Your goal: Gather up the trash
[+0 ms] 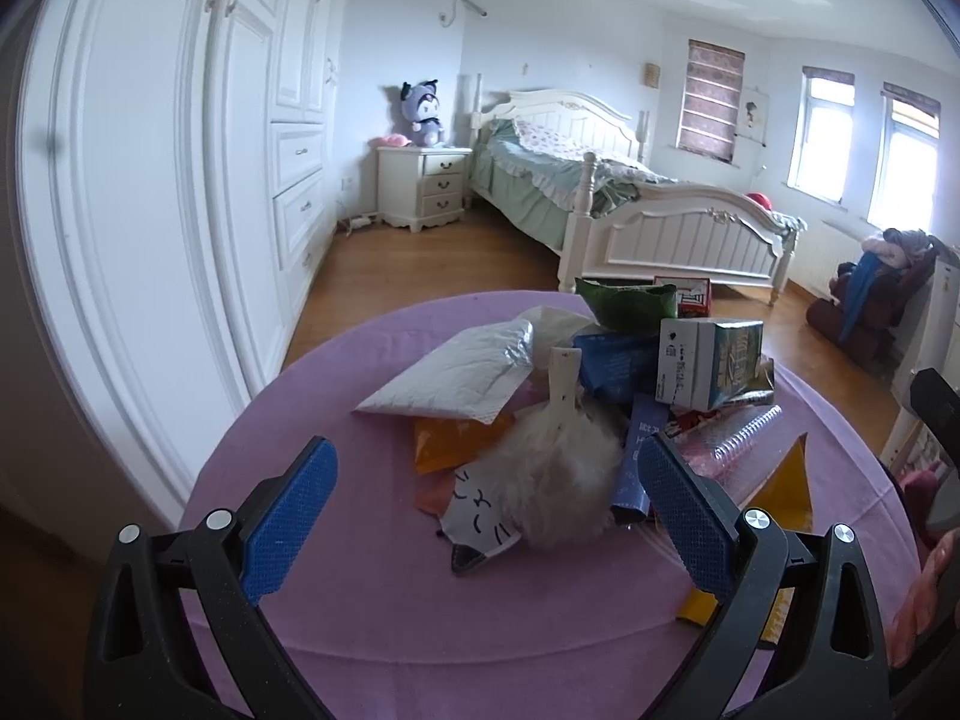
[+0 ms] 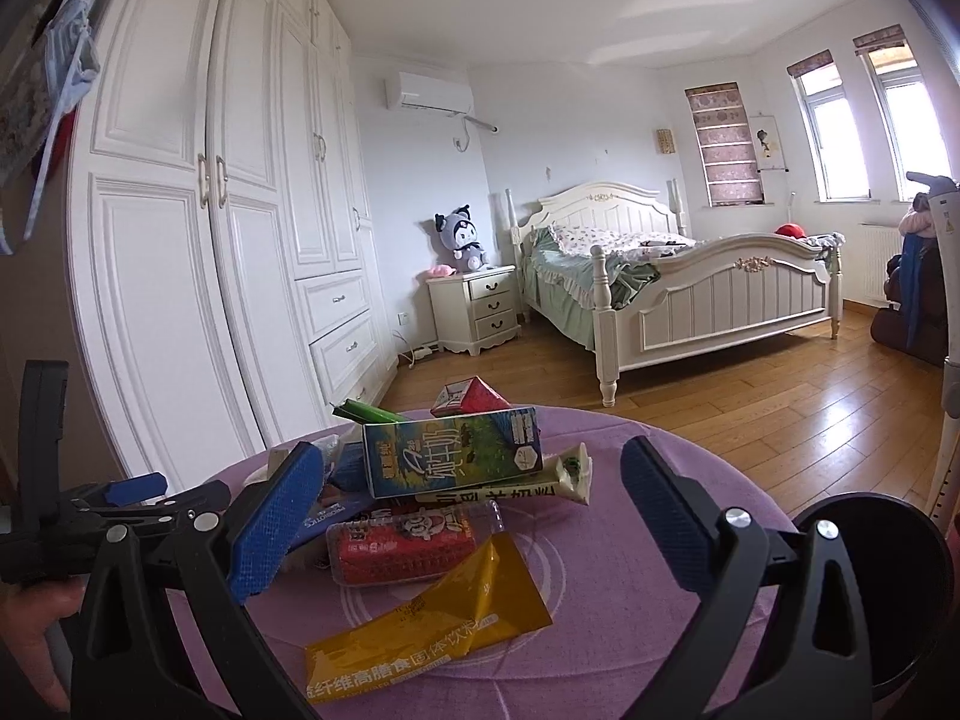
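Blue-padded fingers (image 1: 288,516) of the left tool (image 1: 486,516) are spreading wide, holding nothing, just above the purple desk (image 1: 336,600). Between them a white fluffy puff (image 1: 558,474) is lying on a cat-face card (image 1: 480,522), at the near edge of the trash pile. Behind the puff a white padded envelope (image 1: 450,372) is resting across an orange wrapper (image 1: 450,444), with a milk carton (image 1: 708,360) standing to the right and a green pouch (image 1: 624,300) at the far edge.

From the right wrist, the right tool (image 2: 474,516) is also gaping wide and empty over the same desk. A yellow sachet (image 2: 420,624) is lying nearest it, partly under a clear bottle with a red label (image 2: 402,546). The milk carton (image 2: 450,450) is lying on its side on top of the pile, and a small red carton (image 2: 468,399) is sitting behind it at the desk's far edge. The left tool (image 2: 120,498) is showing at the left.
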`<state>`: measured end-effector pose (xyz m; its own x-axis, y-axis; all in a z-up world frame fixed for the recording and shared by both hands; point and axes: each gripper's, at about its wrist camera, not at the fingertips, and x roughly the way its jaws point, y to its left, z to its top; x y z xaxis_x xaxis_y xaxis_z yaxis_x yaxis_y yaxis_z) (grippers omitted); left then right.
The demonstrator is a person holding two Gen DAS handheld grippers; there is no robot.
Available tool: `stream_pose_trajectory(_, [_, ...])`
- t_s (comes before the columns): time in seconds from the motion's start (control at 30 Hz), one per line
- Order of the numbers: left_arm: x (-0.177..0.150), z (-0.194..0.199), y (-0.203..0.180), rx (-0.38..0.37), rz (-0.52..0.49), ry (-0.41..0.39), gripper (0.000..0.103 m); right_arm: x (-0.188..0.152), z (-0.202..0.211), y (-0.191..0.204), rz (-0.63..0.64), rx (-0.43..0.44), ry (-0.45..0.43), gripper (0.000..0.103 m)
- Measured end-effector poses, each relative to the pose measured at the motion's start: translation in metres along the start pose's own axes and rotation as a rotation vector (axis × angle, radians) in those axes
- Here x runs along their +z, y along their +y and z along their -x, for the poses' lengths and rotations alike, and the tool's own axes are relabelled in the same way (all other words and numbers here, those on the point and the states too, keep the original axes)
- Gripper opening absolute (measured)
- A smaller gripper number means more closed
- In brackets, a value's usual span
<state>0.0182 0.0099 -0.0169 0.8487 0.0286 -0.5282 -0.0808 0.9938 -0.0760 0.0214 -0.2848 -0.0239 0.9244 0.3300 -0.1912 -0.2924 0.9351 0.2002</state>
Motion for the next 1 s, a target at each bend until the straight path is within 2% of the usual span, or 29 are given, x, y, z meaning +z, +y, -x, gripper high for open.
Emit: stream_pose_trajectory(1.0, [0.000, -0.001, 0.004, 0.013, 0.013, 0.009, 0.099, -0.001, -0.010, 0.007, 0.017, -0.027, 0.041, 0.098])
